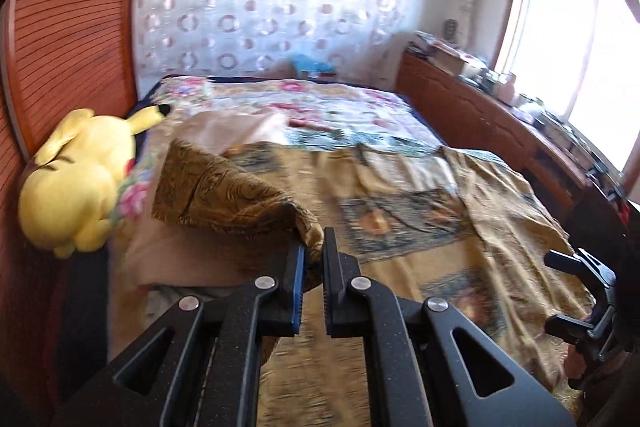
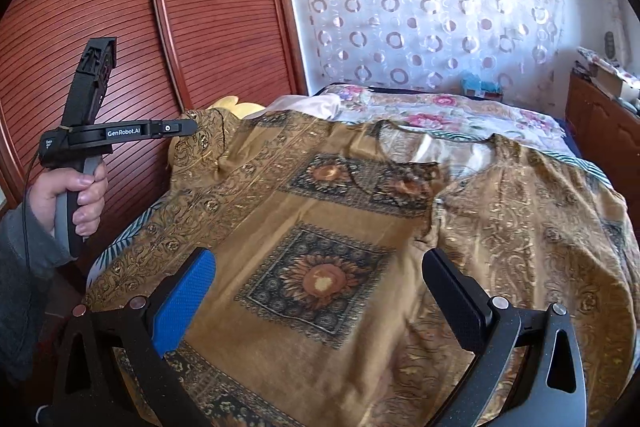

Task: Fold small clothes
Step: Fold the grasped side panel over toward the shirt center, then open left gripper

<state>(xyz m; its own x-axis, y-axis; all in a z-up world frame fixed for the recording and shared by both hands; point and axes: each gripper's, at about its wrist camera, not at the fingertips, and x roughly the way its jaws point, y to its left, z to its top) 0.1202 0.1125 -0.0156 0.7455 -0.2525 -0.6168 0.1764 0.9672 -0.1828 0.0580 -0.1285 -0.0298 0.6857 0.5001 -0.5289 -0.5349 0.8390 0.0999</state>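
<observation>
Left claw (image 1: 314,255) is clamped on the sleeve (image 1: 224,191) of the brown patterned shirt (image 2: 320,267), lifting it at centre-left of the frame, likely to fold it inward. The shirt lies spread across the bed (image 1: 360,107). Right claw (image 2: 320,307) hovers low over the front, jaws wide apart, holding nothing.

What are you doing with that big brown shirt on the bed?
A person is folding a golden-brown patterned top spread on the flowery bed cover. The left gripper is shut on the top's sleeve and lifts it off the bed. The right gripper hangs open above the top's middle, holding nothing. A yellow plush toy lies beside the bed.
</observation>
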